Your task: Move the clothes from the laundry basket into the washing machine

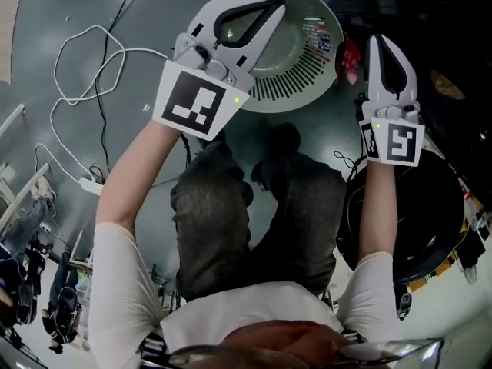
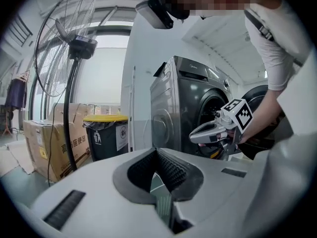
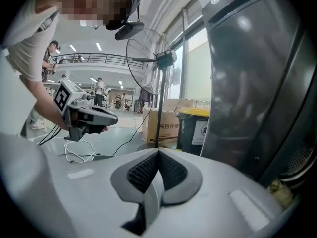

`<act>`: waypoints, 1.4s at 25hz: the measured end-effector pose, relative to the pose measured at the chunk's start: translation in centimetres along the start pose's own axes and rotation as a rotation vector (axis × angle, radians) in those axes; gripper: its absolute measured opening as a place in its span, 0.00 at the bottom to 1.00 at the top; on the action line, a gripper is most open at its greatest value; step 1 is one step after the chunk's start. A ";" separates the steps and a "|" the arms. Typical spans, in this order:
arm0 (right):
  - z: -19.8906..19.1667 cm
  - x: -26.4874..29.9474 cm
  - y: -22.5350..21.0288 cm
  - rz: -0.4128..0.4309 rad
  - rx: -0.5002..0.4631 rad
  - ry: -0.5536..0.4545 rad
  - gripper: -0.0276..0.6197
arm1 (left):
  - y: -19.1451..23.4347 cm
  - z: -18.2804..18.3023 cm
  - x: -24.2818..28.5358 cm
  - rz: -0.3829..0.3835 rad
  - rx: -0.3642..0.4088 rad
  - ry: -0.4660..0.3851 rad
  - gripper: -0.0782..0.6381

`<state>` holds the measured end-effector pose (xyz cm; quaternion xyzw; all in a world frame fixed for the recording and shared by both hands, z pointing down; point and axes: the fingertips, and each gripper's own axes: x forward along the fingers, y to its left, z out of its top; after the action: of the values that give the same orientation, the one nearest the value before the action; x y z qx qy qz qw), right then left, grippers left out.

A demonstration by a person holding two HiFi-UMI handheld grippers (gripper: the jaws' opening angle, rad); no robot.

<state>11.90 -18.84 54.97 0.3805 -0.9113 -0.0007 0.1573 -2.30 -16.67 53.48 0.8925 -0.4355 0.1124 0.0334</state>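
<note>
Head view: both grippers are empty, jaws pressed together. The left gripper (image 1: pixel 275 6) hangs over the laundry basket (image 1: pixel 296 91) and is nearer than the right gripper (image 1: pixel 378 44), just off the basket's right rim. What looks like a patterned garment (image 1: pixel 319 37) lies inside against that wall. The washing machine (image 1: pixel 430 206) stands right of the basket on a smooth grey floor (image 1: pixel 161 21).

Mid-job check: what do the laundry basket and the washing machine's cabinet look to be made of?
The laundry basket looks like moulded plastic, pale green and matt; its wall is cut into even slats. The washing machine cabinet looks like coated sheet metal, dark grey and glossy; the panel mirrors the room's light in soft streaks.
</note>
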 end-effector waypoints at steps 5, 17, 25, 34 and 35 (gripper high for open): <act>1.5 -2.8 1.5 -0.020 0.047 0.056 0.06 | -0.4 1.6 -3.4 0.051 -0.047 0.055 0.12; 15.0 -9.2 6.3 -0.003 0.047 0.089 0.06 | -4.3 14.6 -13.6 0.079 -0.091 0.093 0.12; 26.0 -13.2 7.6 0.003 0.044 0.067 0.06 | -4.7 25.2 -19.2 0.101 -0.072 0.094 0.12; 39.6 -18.0 8.6 0.015 0.096 0.032 0.06 | -4.8 39.0 -24.4 0.111 -0.089 0.029 0.12; 41.0 -18.6 8.5 0.010 0.098 0.024 0.06 | -4.7 40.7 -25.0 0.113 -0.092 0.016 0.12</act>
<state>6.52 -4.80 11.68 0.3831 -0.9103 0.0493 0.1492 -6.46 -0.93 8.32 0.8631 -0.4897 0.1010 0.0713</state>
